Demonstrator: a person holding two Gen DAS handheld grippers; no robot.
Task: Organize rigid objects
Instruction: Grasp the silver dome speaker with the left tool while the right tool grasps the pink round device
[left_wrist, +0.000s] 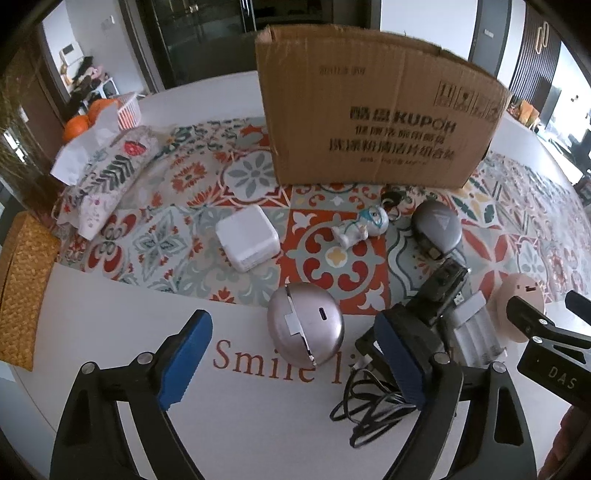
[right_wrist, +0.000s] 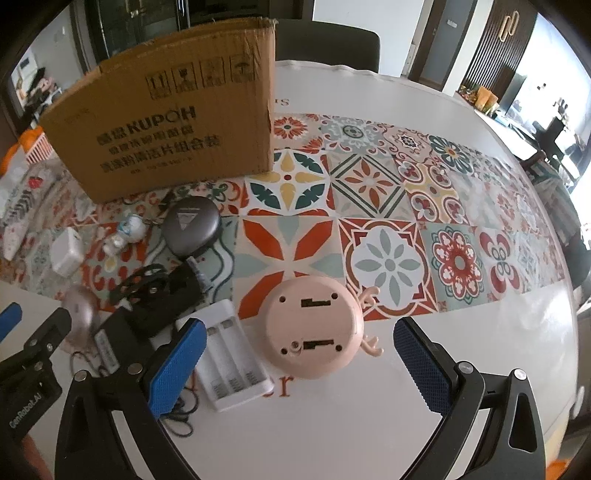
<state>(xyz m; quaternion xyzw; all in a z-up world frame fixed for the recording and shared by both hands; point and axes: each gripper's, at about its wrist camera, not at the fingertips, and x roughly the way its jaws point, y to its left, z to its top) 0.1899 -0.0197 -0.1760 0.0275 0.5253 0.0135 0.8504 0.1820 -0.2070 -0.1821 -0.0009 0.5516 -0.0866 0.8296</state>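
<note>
My left gripper (left_wrist: 291, 360) is open, its blue pads either side of a silver egg-shaped device (left_wrist: 304, 325) that lies on the white table just ahead. My right gripper (right_wrist: 295, 363) is open around a pink round gadget (right_wrist: 314, 328) lying face down. A white battery charger (right_wrist: 231, 360) lies by its left pad. A black device with a cable (left_wrist: 424, 306), a grey pebble-shaped case (left_wrist: 436, 229), a small robot figurine (left_wrist: 364, 227) and a white power adapter (left_wrist: 247, 238) lie on the patterned mat. A cardboard box (left_wrist: 373, 110) stands behind them.
A floral tissue pouch (left_wrist: 107, 181), a woven mat (left_wrist: 22, 284) and oranges in a white basket (left_wrist: 107, 114) are at the left. The patterned runner (right_wrist: 424, 206) stretches to the right. A dark chair (right_wrist: 328, 44) stands beyond the table.
</note>
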